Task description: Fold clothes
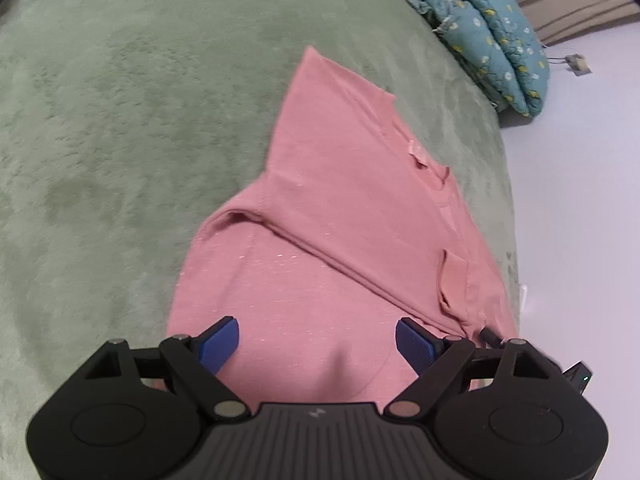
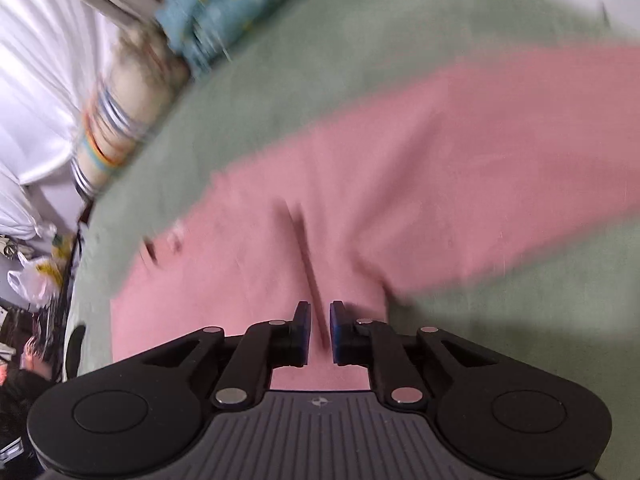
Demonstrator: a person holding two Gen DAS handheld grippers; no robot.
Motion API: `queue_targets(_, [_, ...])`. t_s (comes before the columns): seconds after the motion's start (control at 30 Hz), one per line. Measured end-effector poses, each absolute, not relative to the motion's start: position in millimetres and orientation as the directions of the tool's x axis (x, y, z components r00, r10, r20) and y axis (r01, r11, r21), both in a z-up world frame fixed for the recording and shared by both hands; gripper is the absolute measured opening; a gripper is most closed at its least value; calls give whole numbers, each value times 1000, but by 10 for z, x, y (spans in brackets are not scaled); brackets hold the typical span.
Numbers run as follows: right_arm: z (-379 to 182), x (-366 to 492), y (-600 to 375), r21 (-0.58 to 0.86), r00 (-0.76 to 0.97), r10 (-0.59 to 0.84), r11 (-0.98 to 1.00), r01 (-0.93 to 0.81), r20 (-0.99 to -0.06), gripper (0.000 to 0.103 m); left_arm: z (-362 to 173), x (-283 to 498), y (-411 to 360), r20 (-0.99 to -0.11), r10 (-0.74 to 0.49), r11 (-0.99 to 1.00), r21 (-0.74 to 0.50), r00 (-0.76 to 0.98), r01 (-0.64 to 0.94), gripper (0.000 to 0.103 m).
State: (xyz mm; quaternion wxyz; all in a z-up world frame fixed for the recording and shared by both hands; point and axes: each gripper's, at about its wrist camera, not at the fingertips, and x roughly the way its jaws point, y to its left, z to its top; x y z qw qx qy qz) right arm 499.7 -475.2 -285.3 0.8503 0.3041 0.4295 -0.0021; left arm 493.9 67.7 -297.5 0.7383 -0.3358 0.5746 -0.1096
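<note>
A pink T-shirt [image 1: 344, 208] lies partly folded on a green fleece bed cover [image 1: 120, 120], one side laid over the body, its neckline toward the right. My left gripper [image 1: 318, 340] is open and empty, hovering just above the shirt's near part. In the blurred right wrist view the same pink shirt [image 2: 400, 184] stretches across the green cover [image 2: 320, 40]. My right gripper [image 2: 320, 330] has its jaws nearly closed on a raised fold of the pink fabric that runs up between the pads.
A folded blue floral quilt [image 1: 488, 36] lies at the bed's far edge, also in the right wrist view [image 2: 224, 4]. The bed edge and pale floor [image 1: 580, 200] are to the right. A striped cushion [image 2: 116, 120] and bags [image 2: 36, 276] sit beside the bed.
</note>
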Motion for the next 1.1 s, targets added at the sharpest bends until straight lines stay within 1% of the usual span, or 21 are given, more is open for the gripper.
queue_targets(0.07, [-2886,5261,-4780,541,639,293,809,231,-711,17,-3029,4903,698,-780,-550,743,-620,300,-252,86])
queue_targets(0.1, [-2942,5423,-4797,559,627,323,800,220,-709,30,-3047,4879,722,-783,-547,741,-617,295,-264,86])
queue_targets(0.13, [-3002,5546,-4798,565,614,344,798,208,-711,40,-3055,4860,739,-789,-540,744,-610,293,-273,86])
queue_targets(0.17, [-3065,5674,-4794,566,598,361,801,194,-716,40,-3054,4845,759,-793,-533,746,-605,294,-278,85])
queue_targets(0.23, [-3201,5938,-4747,521,554,367,841,146,-747,36,-3036,4811,822,-796,-526,745,-601,301,-288,86])
queue_targets(0.3, [-3282,6056,-4766,507,527,380,855,115,-760,10,-3037,4796,870,-799,-519,745,-597,305,-297,86])
queue_targets(0.37, [-3217,6073,-4653,438,548,352,899,28,-759,10,-3069,4778,942,-805,-511,743,-590,301,-315,86])
queue_targets(0.4, [-3120,6039,-4547,357,582,323,932,-59,-746,10,-3085,4772,968,-807,-510,742,-588,299,-322,86])
queue_targets(0.43, [-3079,6017,-4489,326,609,317,940,-99,-727,10,-3100,4766,993,-808,-508,741,-586,296,-329,86])
queue_targets(0.47, [-3063,6015,-4484,335,623,325,936,-105,-712,9,-3113,4759,1010,-809,-508,739,-586,294,-333,86])
queue_targets(0.53, [-3055,6034,-4555,392,654,336,918,-65,-678,4,-3152,4750,1039,-812,-509,737,-582,286,-342,85])
queue_targets(0.57, [-3055,6041,-4595,405,667,326,914,-39,-670,3,-3162,4744,1045,-811,-511,736,-583,284,-343,86])
queue_targets(0.6, [-3063,6076,-4622,416,674,318,909,-17,-667,4,-3167,4740,1050,-810,-513,735,-585,283,-343,86])
queue_targets(0.63, [-3058,6077,-4690,461,694,304,886,46,-653,6,-3168,4736,1050,-810,-514,735,-586,284,-342,86])
queue_targets(0.67, [-3026,6042,-4711,493,699,318,868,57,-641,9,-3167,4732,1052,-808,-515,734,-588,286,-341,86])
queue_targets(0.77, [-2873,5909,-4529,484,664,372,875,-17,-649,10,-3171,4722,1050,-804,-516,729,-593,295,-342,86])
queue_targets(0.83, [-2806,5803,-4169,399,590,390,909,-123,-707,10,-3201,4720,1036,-802,-520,723,-596,293,-349,86])
queue_targets(0.9, [-2827,5767,-3818,269,542,329,944,-189,-774,10,-3235,4719,1015,-801,-524,715,-598,288,-362,86])
queue_targets(0.97, [-2854,5734,-3499,140,529,260,956,-256,-808,29,-3241,4710,989,-801,-524,713,-599,290,-365,86])
queue_targets(1.0, [-2872,5718,-3351,76,536,226,955,-287,-813,44,-3239,4706,984,-800,-524,713,-599,291,-364,86])
queue_targets(1.1, [-3036,5746,-2935,-97,558,100,945,-312,-824,42,-3232,4678,994,-799,-526,710,-601,292,-367,86])
